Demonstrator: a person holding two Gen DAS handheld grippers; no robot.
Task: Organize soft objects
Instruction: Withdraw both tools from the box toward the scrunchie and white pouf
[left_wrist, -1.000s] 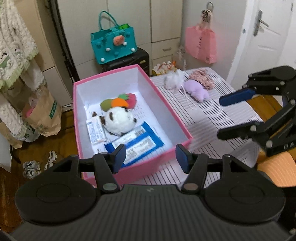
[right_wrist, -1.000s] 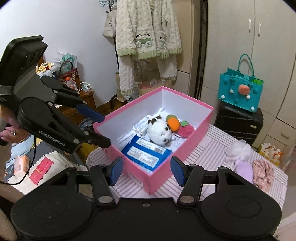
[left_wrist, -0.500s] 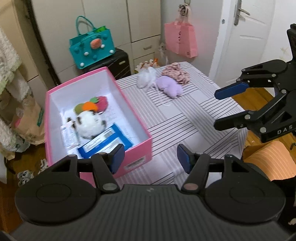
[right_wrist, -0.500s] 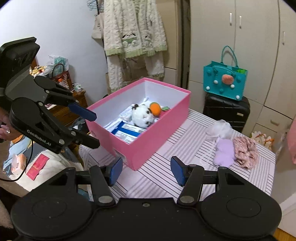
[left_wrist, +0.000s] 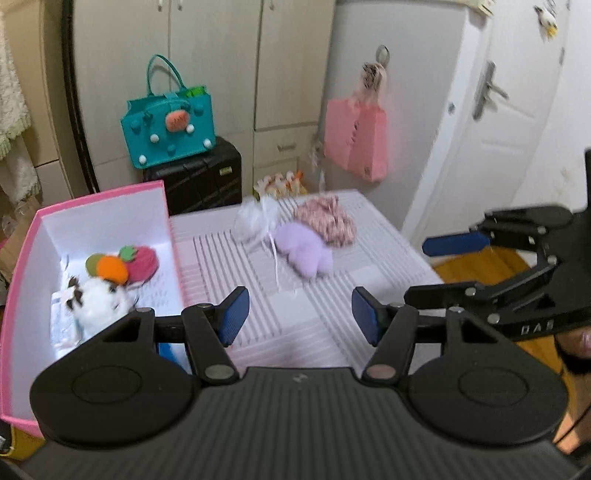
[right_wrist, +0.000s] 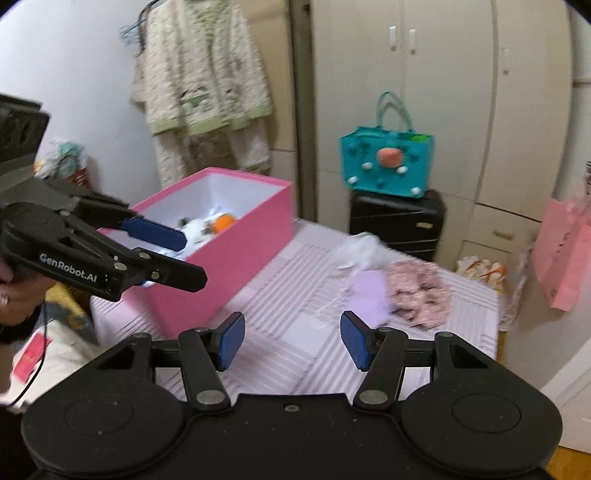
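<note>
Both grippers are up front, left gripper (left_wrist: 299, 314) and right gripper (right_wrist: 291, 339), fingers roughly half open and holding nothing. Past them on the striped bench (left_wrist: 325, 317), a purple plush toy (left_wrist: 304, 251) sits around 12 o'clock with a floral fabric bundle (left_wrist: 327, 221) touching it behind. The pink cardboard box (left_wrist: 22, 258) is at 10 o'clock.

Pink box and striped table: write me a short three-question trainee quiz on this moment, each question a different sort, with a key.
1. True or false: the white plush lies inside the pink box.
2. Which soft item on the striped table sits nearest the left gripper? A) floral cloth B) purple plush C) white fluffy item
3. Fill in: the right gripper holds ____.

Key: 1 true; 2 B; 3 nothing, its jaws stand open and empty.
</note>
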